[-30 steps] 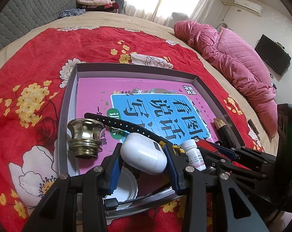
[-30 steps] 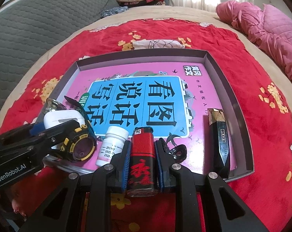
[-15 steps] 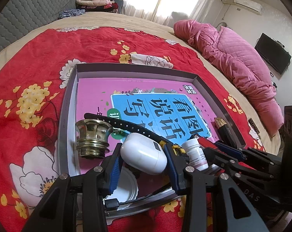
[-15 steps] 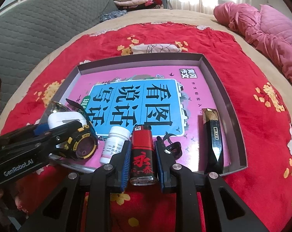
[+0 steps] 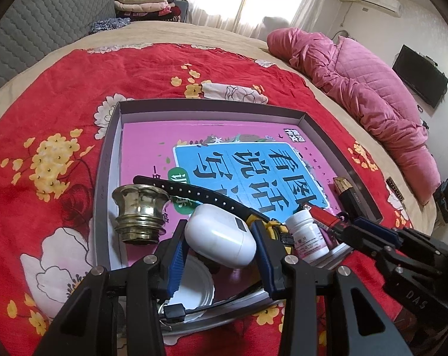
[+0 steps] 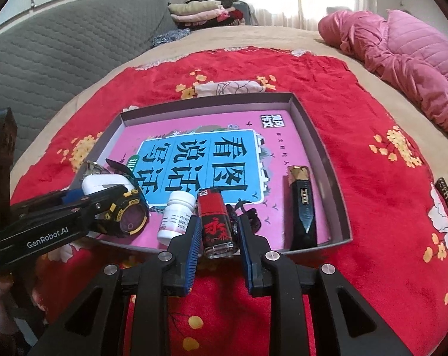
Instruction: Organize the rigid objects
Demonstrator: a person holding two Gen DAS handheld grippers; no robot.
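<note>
- Jaws of our left gripper stand about half apart in the left wrist view, their blue pads closed on the white case, which is held just above the near end of the tray.
- Left of these jaws we see a brass fitting standing in the tray's near left corner.
- Just beyond the jaws, a black watch strap runs across the pink book that lines the tray.
- Right of the jaws stands a white pill bottle, and past it the right gripper reaches in.
- Below the jaws lies a white lid.
- In the right wrist view, the right gripper's jaws stand narrow around the red lighter. The left pad lies against it; at the right pad we cannot tell whether it touches.
- That lighter sits at the tray's near rim, its clear base over the edge.
- Left of these jaws we see the pill bottle, then a yellow-and-black watch.
- Right of them, a black bar with a gold end lies along the tray's right wall.
</note>
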